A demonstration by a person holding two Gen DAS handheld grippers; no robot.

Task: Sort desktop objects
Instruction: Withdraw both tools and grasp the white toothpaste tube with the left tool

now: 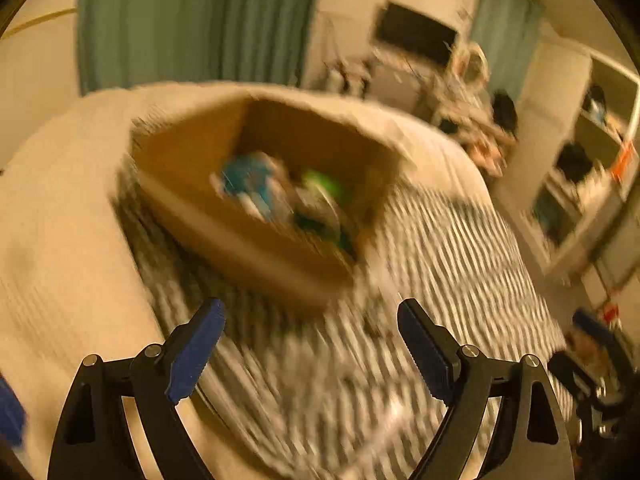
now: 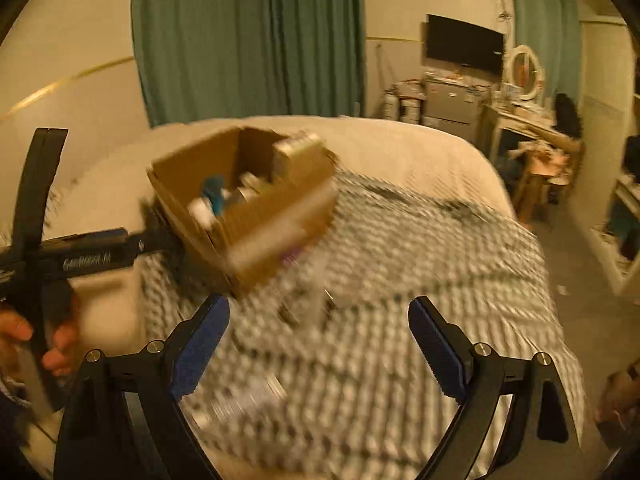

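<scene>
Left wrist view: blurred cardboard box (image 1: pixel 256 216) with blue and green items; both claws wide open, empty.

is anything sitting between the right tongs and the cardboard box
Nothing solid shows in that gap. The right tongs are open and empty above the checkered cloth, with the cardboard box ahead to their left. Blurred small items lie on the cloth nearby, too smeared to identify.
</scene>
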